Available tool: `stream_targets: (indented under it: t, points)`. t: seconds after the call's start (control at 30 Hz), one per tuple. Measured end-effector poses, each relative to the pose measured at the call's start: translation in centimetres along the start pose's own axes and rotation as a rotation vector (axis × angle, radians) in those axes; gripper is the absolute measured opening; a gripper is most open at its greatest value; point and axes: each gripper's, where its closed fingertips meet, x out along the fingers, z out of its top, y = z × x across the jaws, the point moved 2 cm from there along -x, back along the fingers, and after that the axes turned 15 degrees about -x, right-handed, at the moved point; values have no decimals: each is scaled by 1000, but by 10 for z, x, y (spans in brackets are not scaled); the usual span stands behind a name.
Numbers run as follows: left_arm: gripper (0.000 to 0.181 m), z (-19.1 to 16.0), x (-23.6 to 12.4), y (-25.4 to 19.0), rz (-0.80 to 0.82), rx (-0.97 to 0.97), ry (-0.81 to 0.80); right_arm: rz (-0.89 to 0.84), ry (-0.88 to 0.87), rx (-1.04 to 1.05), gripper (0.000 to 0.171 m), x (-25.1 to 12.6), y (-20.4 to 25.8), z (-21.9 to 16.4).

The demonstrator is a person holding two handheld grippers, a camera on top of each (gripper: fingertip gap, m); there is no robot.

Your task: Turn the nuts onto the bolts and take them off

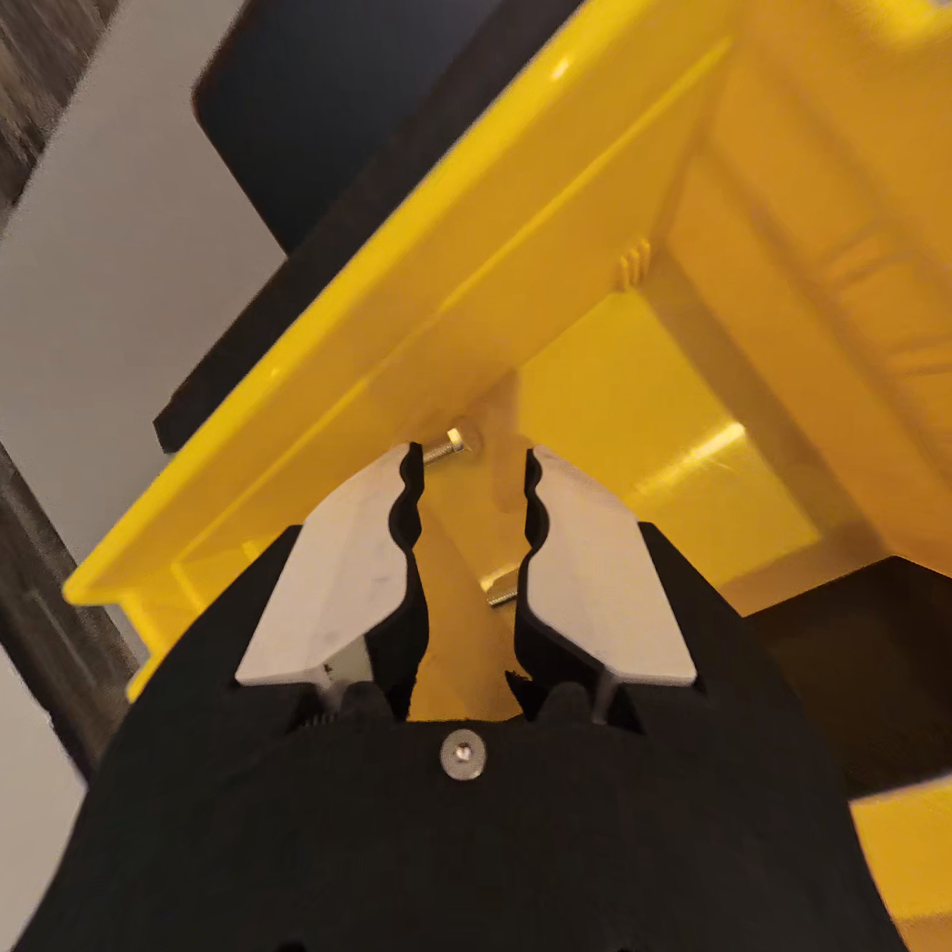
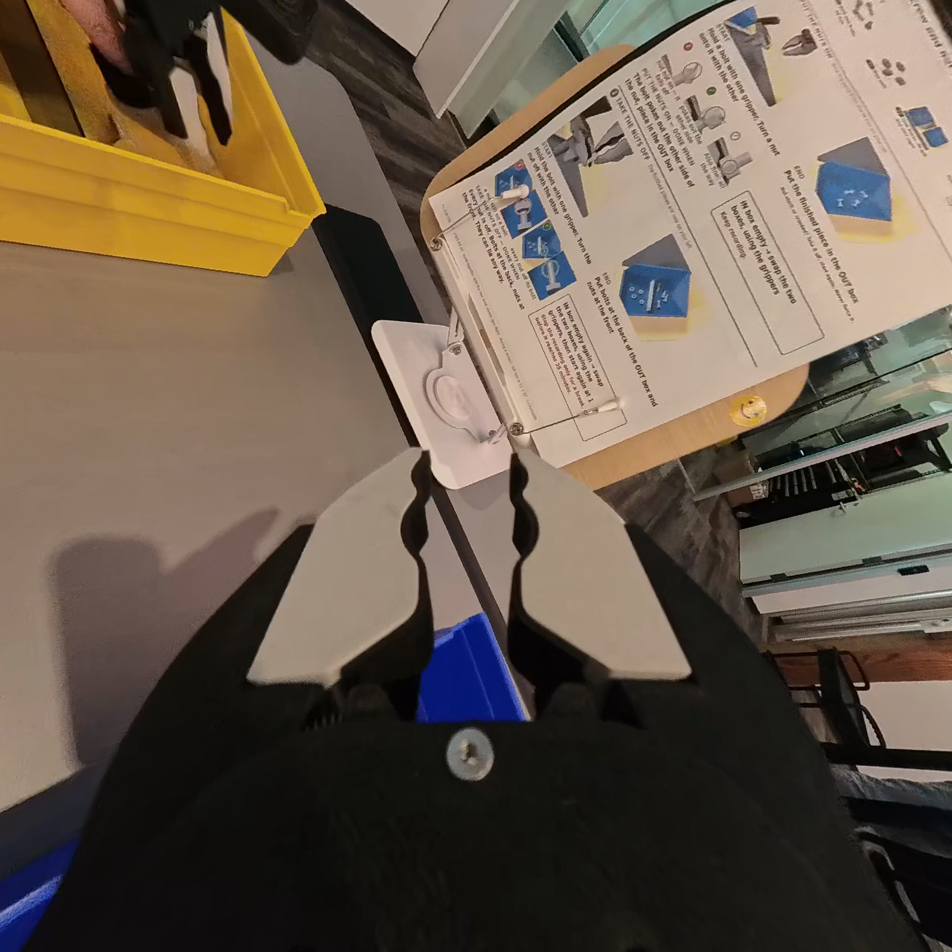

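- Bolts lie in the yellow bin (image 1: 463, 288): one bolt (image 1: 447, 447) just off my left gripper (image 1: 471, 453) tips, a second bolt (image 1: 500, 592) lower down.
- My left gripper, jaws apart, holds nothing.
- My right gripper (image 2: 468, 458), parted and empty, hangs over the grey table (image 2: 180, 386), a blue bin (image 2: 463, 669) beneath.
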Motion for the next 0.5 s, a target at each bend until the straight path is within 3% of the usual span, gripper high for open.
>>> stream_targets:
  t: [0.23,0.5]
  points:
    - [16,-4,23,6,145,189,24,6,-6,-1,30,-1,1,2]
    - [15,-6,24,11,197,219,31,18,4,-18,30,1,5,3]
